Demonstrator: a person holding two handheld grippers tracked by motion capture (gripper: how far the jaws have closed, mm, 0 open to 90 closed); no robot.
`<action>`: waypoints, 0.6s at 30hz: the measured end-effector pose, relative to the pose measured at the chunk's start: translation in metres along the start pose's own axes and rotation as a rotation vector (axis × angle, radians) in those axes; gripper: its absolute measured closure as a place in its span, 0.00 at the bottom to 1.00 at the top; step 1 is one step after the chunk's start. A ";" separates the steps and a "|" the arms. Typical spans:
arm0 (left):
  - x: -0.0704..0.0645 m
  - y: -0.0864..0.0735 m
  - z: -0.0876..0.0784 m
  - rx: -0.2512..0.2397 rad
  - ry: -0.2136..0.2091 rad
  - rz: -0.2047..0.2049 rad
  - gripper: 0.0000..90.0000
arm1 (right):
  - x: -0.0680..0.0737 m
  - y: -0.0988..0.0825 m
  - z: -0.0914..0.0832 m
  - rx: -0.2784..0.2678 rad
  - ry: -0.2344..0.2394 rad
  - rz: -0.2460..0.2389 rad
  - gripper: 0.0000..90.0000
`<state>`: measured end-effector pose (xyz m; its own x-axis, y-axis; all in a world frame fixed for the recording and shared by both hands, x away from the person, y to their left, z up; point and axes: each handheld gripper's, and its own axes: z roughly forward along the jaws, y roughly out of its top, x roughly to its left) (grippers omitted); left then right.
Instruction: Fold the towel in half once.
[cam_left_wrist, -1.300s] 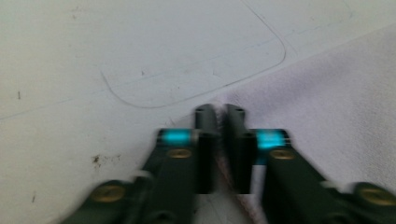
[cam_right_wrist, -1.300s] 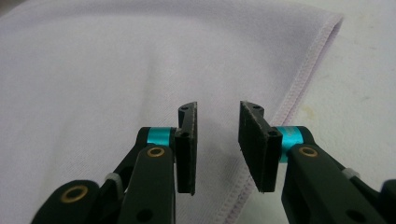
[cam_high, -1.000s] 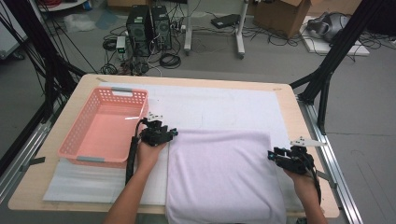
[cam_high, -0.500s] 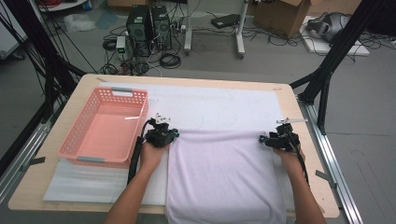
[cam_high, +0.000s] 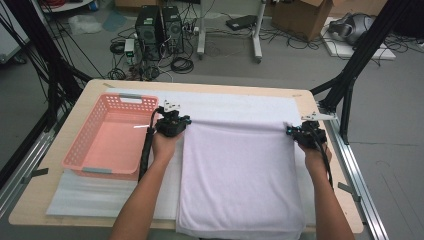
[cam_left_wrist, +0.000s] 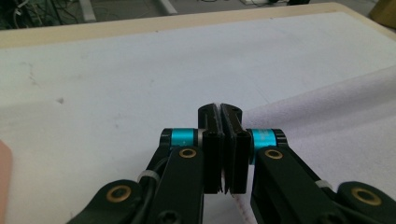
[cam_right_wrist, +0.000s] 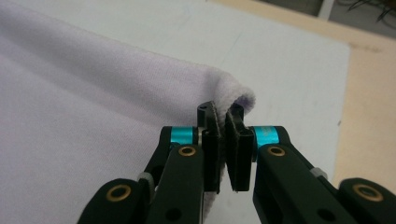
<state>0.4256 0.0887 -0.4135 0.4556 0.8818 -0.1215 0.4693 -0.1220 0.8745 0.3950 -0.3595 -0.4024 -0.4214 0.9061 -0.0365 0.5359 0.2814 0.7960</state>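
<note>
A pale lilac towel (cam_high: 240, 180) lies spread on the white mat (cam_high: 235, 102), its far edge stretched straight between my two grippers. My left gripper (cam_high: 176, 120) is at the far left corner. In the left gripper view it (cam_left_wrist: 219, 110) is shut, a thin strip of towel hem pinched between its jaws, and the towel (cam_left_wrist: 336, 116) runs off to the right. My right gripper (cam_high: 295, 130) is at the far right corner. In the right gripper view it (cam_right_wrist: 224, 112) has just closed on the curled corner of the towel (cam_right_wrist: 93, 93).
An empty pink basket (cam_high: 84, 129) stands on the table's left side, close beside my left hand. The wooden table edge (cam_high: 350, 200) runs just right of my right forearm. Black frame legs and cables stand beyond the far edge.
Both hands have moved toward the far side of the table, the right one farther. The towel's far edge has gone with them and now lies straighter and farther out.
</note>
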 end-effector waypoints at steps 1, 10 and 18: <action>0.001 0.002 0.002 -0.001 0.001 0.007 0.97 | -0.001 0.005 0.001 -0.004 -0.010 -0.004 0.96; 0.012 0.025 0.019 -0.054 0.002 -0.005 0.97 | -0.012 0.026 0.020 -0.057 -0.064 0.015 0.96; 0.017 0.039 0.023 -0.086 0.012 -0.009 0.97 | -0.016 0.042 0.028 -0.110 -0.097 0.048 0.96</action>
<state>0.4692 0.0883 -0.3918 0.4421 0.8882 -0.1248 0.4068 -0.0746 0.9105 0.4450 -0.3528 -0.3853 -0.3217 0.9455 -0.0503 0.4683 0.2051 0.8595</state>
